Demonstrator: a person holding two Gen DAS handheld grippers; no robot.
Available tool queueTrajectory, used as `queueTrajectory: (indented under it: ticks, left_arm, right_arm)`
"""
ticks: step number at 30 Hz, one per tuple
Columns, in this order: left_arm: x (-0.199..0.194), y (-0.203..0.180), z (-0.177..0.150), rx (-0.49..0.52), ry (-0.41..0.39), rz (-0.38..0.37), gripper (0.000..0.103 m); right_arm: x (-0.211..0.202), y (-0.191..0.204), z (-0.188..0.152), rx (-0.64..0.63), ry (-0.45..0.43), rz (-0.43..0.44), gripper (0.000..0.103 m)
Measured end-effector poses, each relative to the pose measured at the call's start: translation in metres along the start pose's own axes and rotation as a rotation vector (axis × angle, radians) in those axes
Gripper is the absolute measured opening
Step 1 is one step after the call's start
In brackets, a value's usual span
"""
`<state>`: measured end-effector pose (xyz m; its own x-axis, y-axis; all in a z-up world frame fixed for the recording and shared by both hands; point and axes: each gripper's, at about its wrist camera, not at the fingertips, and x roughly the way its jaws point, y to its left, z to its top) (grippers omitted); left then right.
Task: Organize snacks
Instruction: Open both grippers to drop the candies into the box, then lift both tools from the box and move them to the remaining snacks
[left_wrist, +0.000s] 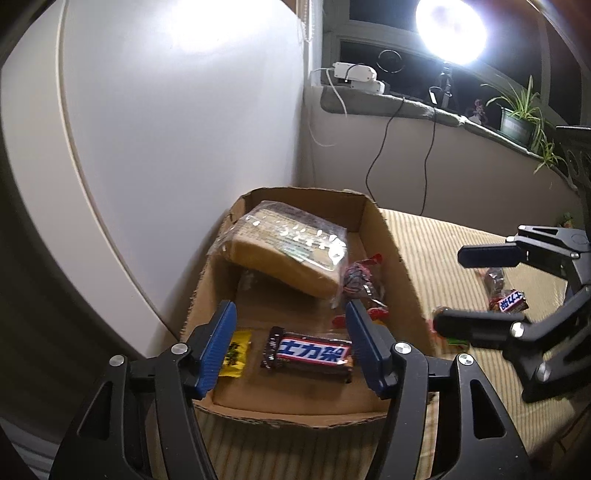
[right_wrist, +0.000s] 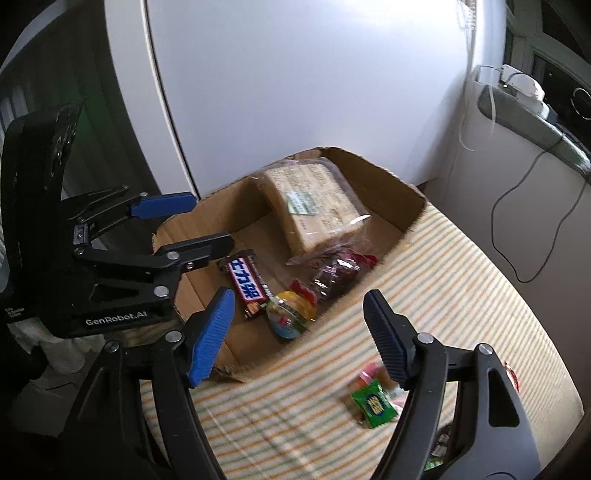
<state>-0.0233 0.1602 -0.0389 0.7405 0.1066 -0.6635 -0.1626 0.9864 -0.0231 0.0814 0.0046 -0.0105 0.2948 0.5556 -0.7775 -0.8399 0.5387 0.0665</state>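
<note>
An open cardboard box (left_wrist: 388, 236) (right_wrist: 402, 192) holds a wrapped bread loaf (left_wrist: 284, 247) (right_wrist: 314, 199), a Snickers bar (left_wrist: 314, 352) (right_wrist: 245, 282), a yellow candy (left_wrist: 232, 354), a dark snack bag (left_wrist: 364, 284) (right_wrist: 340, 273) and a round colourful sweet (right_wrist: 290, 314). My left gripper (left_wrist: 291, 347) (right_wrist: 207, 221) is open and empty above the box's near end, over the Snickers bar. My right gripper (right_wrist: 299, 332) (left_wrist: 469, 288) is open and empty over the box's right wall. A green candy (right_wrist: 373, 402) and another Snickers (left_wrist: 511, 302) lie on the striped cloth.
The box stands on a striped cloth (right_wrist: 461, 288) against a white cabinet (left_wrist: 166, 129). A grey sill (left_wrist: 406, 103) at the back carries cables, a bright lamp (left_wrist: 450, 29) and a potted plant (left_wrist: 517, 118). More small wrappers lie near the cloth's right edge (right_wrist: 511, 373).
</note>
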Motion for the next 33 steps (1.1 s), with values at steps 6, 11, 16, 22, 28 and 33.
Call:
queueTrajectory:
  ticks: [6, 11, 16, 22, 28, 33]
  left_arm:
    - [-0.006, -0.015, 0.003, 0.017, -0.011, -0.030, 0.061]
    - [-0.013, -0.035, 0.003, 0.035, -0.022, -0.067, 0.061]
    - [-0.016, -0.060, 0.000, 0.059, -0.025, -0.109, 0.061]
    - [-0.014, -0.097, -0.007, 0.106, -0.013, -0.168, 0.061]
    - [-0.004, -0.124, -0.013, 0.120, 0.022, -0.220, 0.061]
    - [0.007, -0.142, -0.022, 0.129, 0.058, -0.237, 0.060]
  right_arm:
    - [-0.019, -0.025, -0.009, 0.046, -0.020, -0.029, 0.075]
    - [-0.040, -0.051, -0.022, 0.086, -0.035, -0.067, 0.075]
    - [-0.059, -0.081, -0.040, 0.137, -0.034, -0.110, 0.075]
    - [-0.077, -0.121, -0.074, 0.198, -0.005, -0.173, 0.075]
    - [-0.083, -0.149, -0.106, 0.239, 0.038, -0.209, 0.075]
    - [-0.082, -0.158, -0.122, 0.221, 0.061, -0.195, 0.075]
